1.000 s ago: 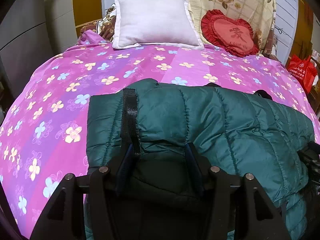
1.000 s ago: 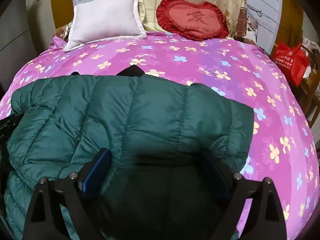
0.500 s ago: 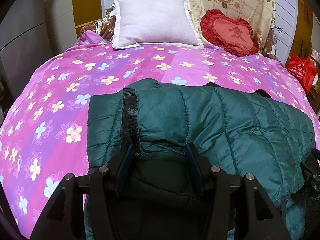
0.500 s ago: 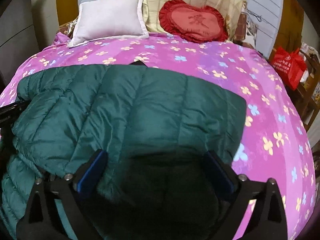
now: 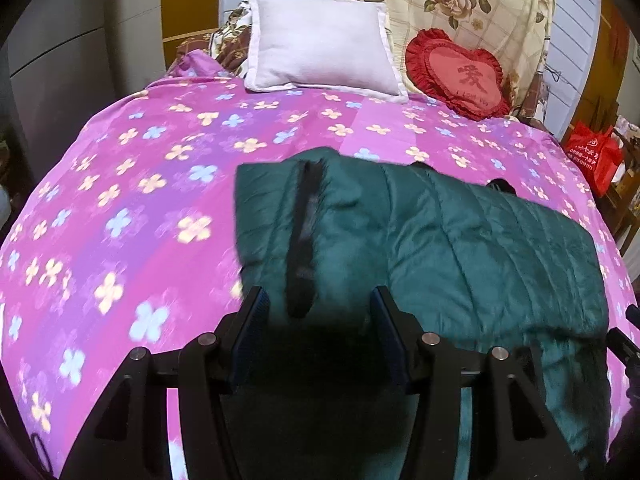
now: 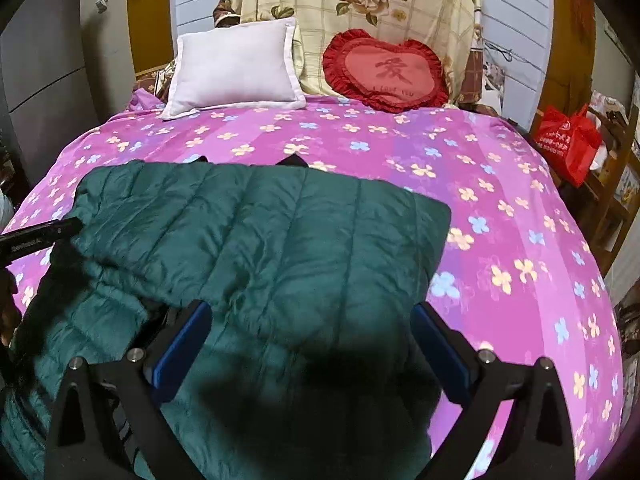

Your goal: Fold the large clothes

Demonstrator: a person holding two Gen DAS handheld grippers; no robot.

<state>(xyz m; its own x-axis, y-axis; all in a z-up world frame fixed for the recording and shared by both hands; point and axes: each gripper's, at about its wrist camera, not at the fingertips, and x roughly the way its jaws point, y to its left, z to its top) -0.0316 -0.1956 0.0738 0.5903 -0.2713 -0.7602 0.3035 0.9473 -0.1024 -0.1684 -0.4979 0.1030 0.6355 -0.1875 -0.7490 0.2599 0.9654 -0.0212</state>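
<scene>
While a pink flowered bedspread covers the whole bed and fills most of both views, the dark green quilted jacket lies folded across its near half, with one layer doubled over another along the near edge. In the left wrist view a black strip runs down the jacket's left part, toward the camera. Against the headboard hangs a cream rose-patterned cloth; in front of it a white pillow leans on the left and a red heart-shaped cushion on the right, both resting on the bedspread. A red bag sits beside the bed at the right.

The right gripper hangs over the jacket's near right part, its blue-padded fingers spread wide, holding nothing. The left gripper hovers at the jacket's near left corner, fingers parted to either side of the strip's lower end, not pinching the fabric.
</scene>
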